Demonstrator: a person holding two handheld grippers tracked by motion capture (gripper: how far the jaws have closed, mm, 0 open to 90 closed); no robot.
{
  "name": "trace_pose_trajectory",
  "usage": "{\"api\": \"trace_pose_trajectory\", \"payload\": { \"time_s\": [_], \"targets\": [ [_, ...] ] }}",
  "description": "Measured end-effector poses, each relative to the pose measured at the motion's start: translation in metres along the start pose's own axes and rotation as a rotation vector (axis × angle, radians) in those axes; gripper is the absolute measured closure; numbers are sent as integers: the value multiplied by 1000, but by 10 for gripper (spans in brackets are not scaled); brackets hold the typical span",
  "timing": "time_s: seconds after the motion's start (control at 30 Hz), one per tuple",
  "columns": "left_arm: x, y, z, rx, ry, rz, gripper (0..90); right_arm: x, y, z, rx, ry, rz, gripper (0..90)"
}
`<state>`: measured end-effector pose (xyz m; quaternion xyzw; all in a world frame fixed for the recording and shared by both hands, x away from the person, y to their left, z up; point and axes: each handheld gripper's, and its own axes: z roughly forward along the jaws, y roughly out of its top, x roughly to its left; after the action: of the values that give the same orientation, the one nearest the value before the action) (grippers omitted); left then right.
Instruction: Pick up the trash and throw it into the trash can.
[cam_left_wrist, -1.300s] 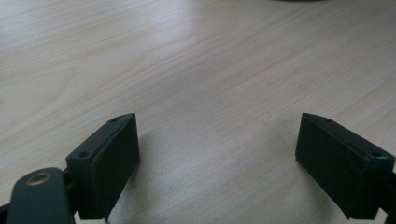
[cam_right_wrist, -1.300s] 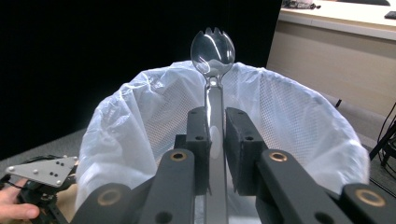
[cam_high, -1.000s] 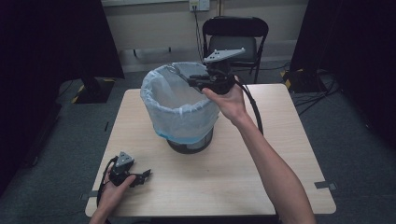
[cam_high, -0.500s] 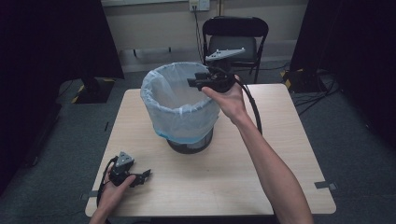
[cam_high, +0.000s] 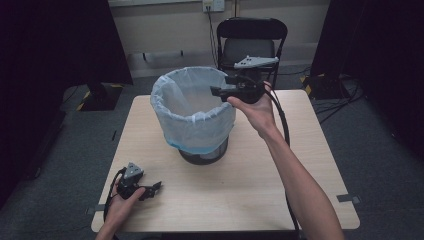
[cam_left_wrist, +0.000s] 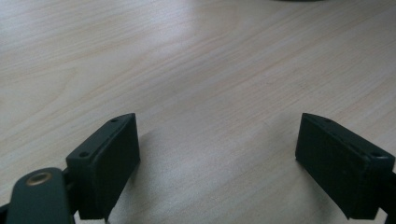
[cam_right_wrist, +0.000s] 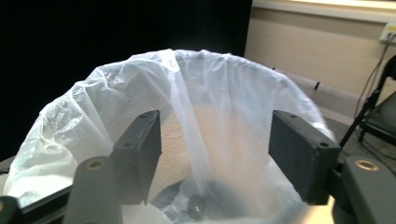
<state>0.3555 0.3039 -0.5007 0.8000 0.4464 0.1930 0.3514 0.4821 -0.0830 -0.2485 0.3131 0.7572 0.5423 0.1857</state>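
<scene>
Standing mid-table (cam_high: 280, 200): bin (cam_high: 194, 112), lined with a pale bag (cam_right_wrist: 219, 107) whose rim folds over the bin's edge. Dark base of bin showing below the bag.

Behind the table, a black folding chair (cam_high: 252, 45) against the wall.

Reaching from the lower right, bare forearm up to the right gripper (cam_high: 220, 91), held level at the bin's far-right rim, jaws pointing left over the opening. Jaws just been opening; now spread wide, nothing between them in the right gripper view (cam_right_wrist: 215, 154). Past the jaws, inside of the bag; something small and dark low down in it, possibly an object at the bottom, too blurred to name.

Resting at the near-left corner of the table, left gripper (cam_high: 152, 189) in the left hand (cam_high: 120, 205), well apart from the bin. Jaws spread wide in the left gripper view (cam_left_wrist: 217, 158), bare wood between them, pads touching nothing.
</scene>
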Motion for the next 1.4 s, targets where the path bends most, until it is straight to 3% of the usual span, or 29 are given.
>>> {"api": "trace_pose_trajectory", "payload": {
  "time_s": [0.23,0.37,0.57,0.77,1.07,1.4],
  "targets": [
    [0,0,0,-1,-1,-2,131,-10,-8,-24,-26,-29,16,296],
    [0,0,0,-1,-1,-2,131,-17,-18,-38,6,-55,44,294],
    [0,0,0,-2,0,-3,131,-26,-40,-62,-11,-89,69,236],
    [0,0,0,-2,-1,-3,131,-31,-60,-75,9,-115,83,196],
    [0,0,0,-3,2,-1,131,-43,-111,-97,62,-164,129,182],
    [-2,0,0,-3,4,-11,131,-49,-155,-113,103,-218,171,193]
  ]
}}
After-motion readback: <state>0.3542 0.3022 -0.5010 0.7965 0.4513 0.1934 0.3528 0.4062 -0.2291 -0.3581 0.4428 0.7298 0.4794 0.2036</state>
